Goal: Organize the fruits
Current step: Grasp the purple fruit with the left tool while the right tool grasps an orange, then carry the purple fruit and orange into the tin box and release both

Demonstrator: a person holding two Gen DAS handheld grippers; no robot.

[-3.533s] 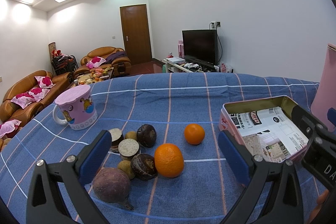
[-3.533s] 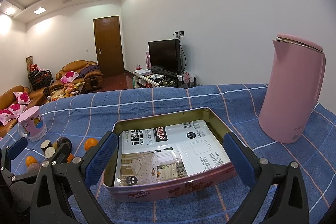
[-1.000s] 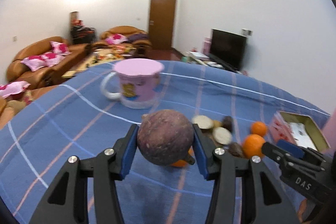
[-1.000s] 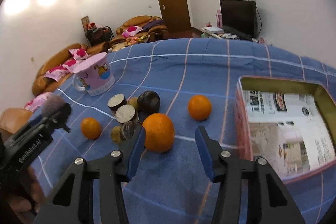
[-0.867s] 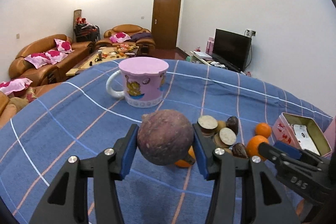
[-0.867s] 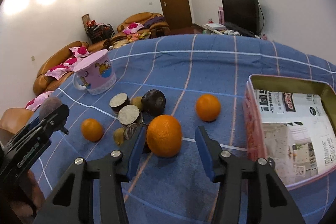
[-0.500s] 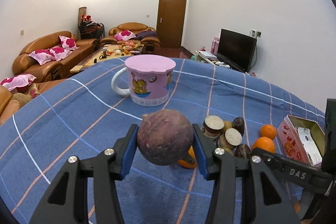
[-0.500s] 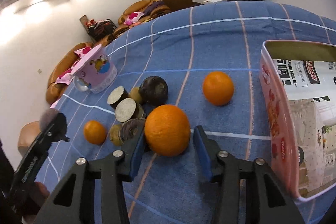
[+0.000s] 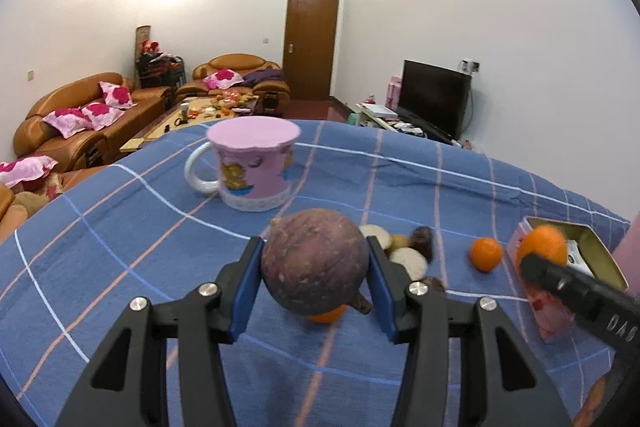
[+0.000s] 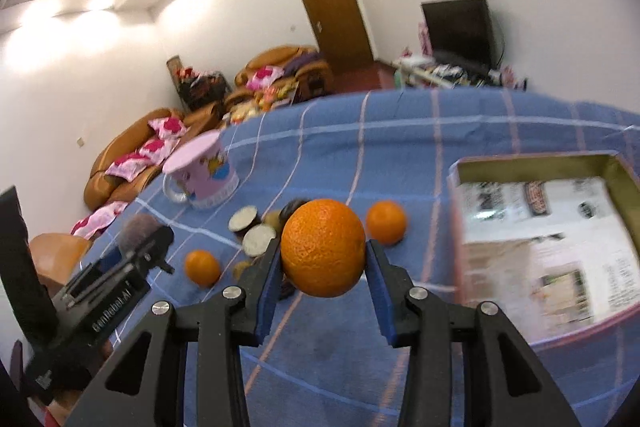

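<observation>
Right tool clamps a large orange between its blue pads, its jaws having just been closing onto the fruit, and holds it clear of the blue checked tabletop. Left tool grips a round purple-brown fruit the same way, pads pressed to both sides, the fruit lifted off the cloth.

Just past the held orange, slightly to the right tool's right, a smaller orange rests on the cloth. Further right stands an open pink tin, lined with printed paper. Ahead and to the left of the right tool lies a cluster of dark fruits and cut halves showing pale faces, with another small orange beside them. Beyond the cluster sits a pink mug with a white handle and a cartoon print.

From the left wrist view, the same mug stands straight ahead of the left tool, the cut halves just to its right, and the right tool's dark body reaches in from the right edge with its orange in front of the tin. An orange peeks from beneath the purple-brown fruit.
</observation>
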